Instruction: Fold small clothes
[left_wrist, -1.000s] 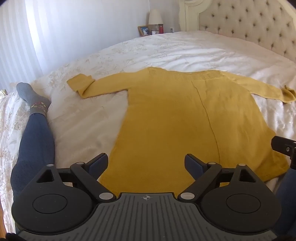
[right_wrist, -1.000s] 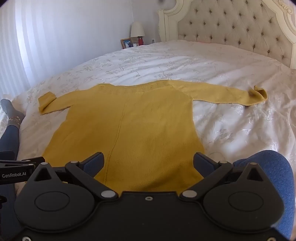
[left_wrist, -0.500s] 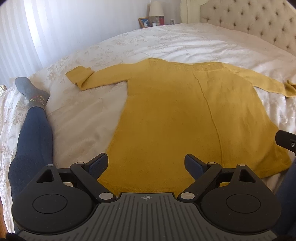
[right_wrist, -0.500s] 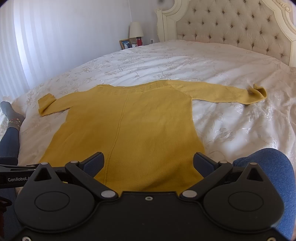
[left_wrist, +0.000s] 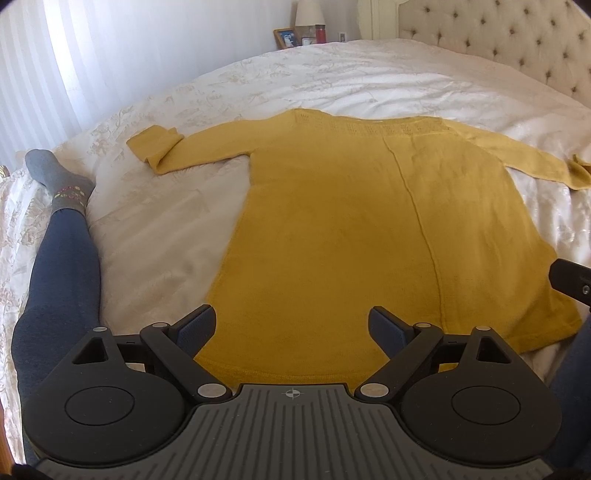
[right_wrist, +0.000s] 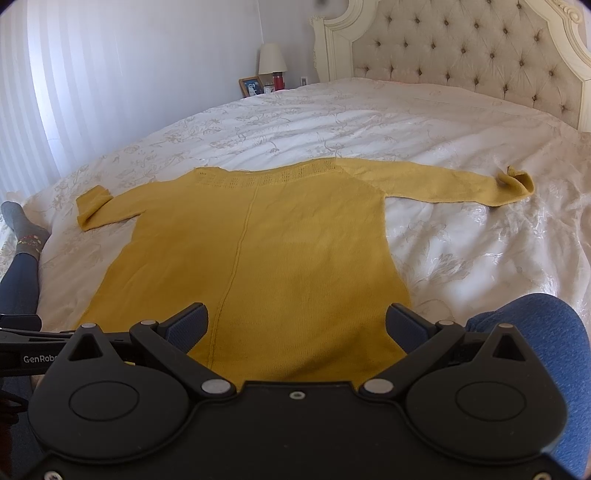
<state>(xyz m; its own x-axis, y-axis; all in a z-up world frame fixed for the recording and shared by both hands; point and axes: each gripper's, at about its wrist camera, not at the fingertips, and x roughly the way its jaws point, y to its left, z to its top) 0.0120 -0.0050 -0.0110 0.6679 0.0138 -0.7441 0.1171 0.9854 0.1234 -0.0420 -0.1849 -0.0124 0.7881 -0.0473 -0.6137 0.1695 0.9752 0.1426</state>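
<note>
pale floral bedspread (left_wrist: 332, 85) under a mustard sweater (left_wrist: 351, 236), spread flat, sleeves out. left gripper (left_wrist: 291, 325) and right gripper (right_wrist: 295, 325) hover spread wide, empty, above its hem. soft, limp knit; likely best pinched at hem corners.

i counted one yellow sweater (left_wrist: 369, 229) on one bed (right_wrist: 369, 110), its two sleeves spread, each with one folded cuff. my two grippers, left gripper (left_wrist: 293, 325) and right gripper (right_wrist: 295, 321), each showed two blue-padded fingers. behind stood one tufted headboard (right_wrist: 461, 55), one lamp (right_wrist: 272, 59), one picture frame (right_wrist: 251, 85) and one red bottle (right_wrist: 277, 80). one grey sock (left_wrist: 55, 177) showed.
</note>
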